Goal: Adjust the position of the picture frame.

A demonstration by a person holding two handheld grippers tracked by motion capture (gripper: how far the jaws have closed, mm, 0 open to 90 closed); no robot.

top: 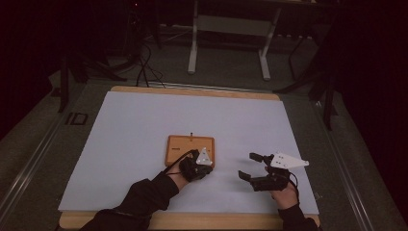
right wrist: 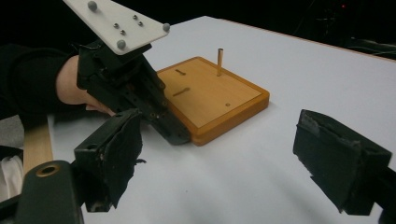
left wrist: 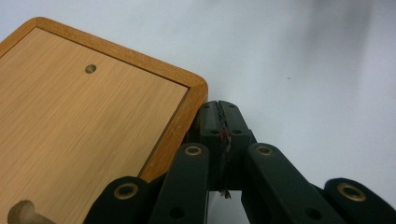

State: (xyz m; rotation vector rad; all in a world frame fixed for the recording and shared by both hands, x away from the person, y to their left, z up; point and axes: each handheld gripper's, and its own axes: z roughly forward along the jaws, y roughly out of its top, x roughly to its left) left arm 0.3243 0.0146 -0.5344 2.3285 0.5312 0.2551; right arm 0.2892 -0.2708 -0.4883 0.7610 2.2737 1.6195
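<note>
Left gripper (left wrist: 223,122), jaws pressed together, touches the board (left wrist: 84,116) corner at frame centre; push slow and square, keep the spread right gripper (right wrist: 219,154) clear.

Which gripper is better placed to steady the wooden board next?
Left. The left gripper, jaws shut, already sits against the corner of the wooden board. The right gripper hangs open over bare table, apart from the board.
</note>
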